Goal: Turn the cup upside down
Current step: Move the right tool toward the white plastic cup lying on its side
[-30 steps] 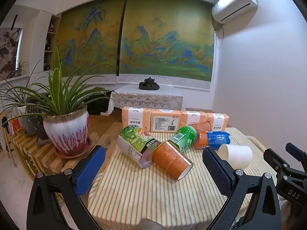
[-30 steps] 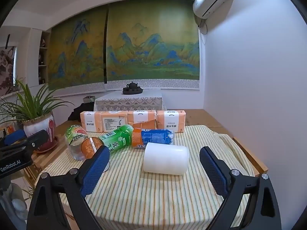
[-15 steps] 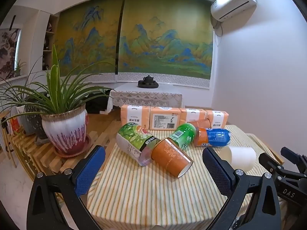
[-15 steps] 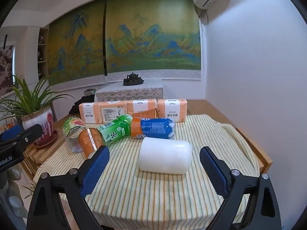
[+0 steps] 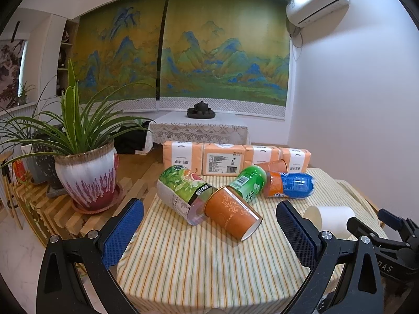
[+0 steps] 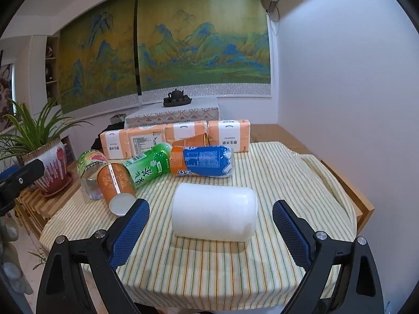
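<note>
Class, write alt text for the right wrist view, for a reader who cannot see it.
A white cup lies on its side on a striped tablecloth, between the open blue-padded fingers of the right gripper. Behind it lie an orange cup, a green bottle and a blue-labelled bottle.

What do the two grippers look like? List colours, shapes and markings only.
Left gripper and right gripper: black angular frames, each with two fingers faced with blue textured pads, and silver screws at the joints. The right gripper's side, seen from the left wrist view, carries white letters "DAS". No cables or sleeves show.
</note>
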The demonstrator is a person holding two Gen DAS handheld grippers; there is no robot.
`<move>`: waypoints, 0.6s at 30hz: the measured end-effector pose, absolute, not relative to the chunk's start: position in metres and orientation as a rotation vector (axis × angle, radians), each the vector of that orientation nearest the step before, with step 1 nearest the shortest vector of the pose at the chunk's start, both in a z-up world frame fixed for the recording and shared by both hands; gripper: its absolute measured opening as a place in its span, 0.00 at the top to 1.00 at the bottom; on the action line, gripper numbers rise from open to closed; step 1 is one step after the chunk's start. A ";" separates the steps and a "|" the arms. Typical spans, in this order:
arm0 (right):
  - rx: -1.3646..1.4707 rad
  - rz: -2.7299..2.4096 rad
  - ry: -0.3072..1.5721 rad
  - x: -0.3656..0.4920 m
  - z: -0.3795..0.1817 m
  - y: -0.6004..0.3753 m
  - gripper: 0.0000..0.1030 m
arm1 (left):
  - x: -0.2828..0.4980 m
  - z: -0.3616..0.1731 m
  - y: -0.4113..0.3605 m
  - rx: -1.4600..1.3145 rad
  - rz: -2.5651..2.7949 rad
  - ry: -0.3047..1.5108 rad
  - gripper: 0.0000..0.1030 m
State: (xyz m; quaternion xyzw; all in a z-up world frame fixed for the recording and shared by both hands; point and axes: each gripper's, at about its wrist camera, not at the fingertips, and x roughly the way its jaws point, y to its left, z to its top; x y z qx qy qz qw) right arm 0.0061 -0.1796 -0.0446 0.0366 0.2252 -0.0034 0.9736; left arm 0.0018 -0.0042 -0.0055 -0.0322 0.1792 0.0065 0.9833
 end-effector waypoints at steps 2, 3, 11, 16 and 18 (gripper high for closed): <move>0.074 -0.010 0.460 0.007 -0.046 -0.181 0.10 | 0.002 -0.006 -0.005 -0.064 0.011 0.360 0.00; 0.074 -0.010 0.460 0.007 -0.047 -0.180 0.10 | 0.002 -0.006 -0.005 -0.064 0.011 0.360 0.00; 0.078 -0.004 0.491 0.011 -0.055 -0.181 0.10 | 0.002 -0.005 -0.005 -0.067 0.014 0.359 0.00; 0.078 -0.006 0.489 0.010 -0.055 -0.181 0.10 | 0.002 -0.004 -0.004 -0.063 0.012 0.357 0.00; 0.078 -0.007 0.488 0.010 -0.055 -0.181 0.10 | 0.002 -0.004 -0.004 -0.061 0.011 0.358 0.00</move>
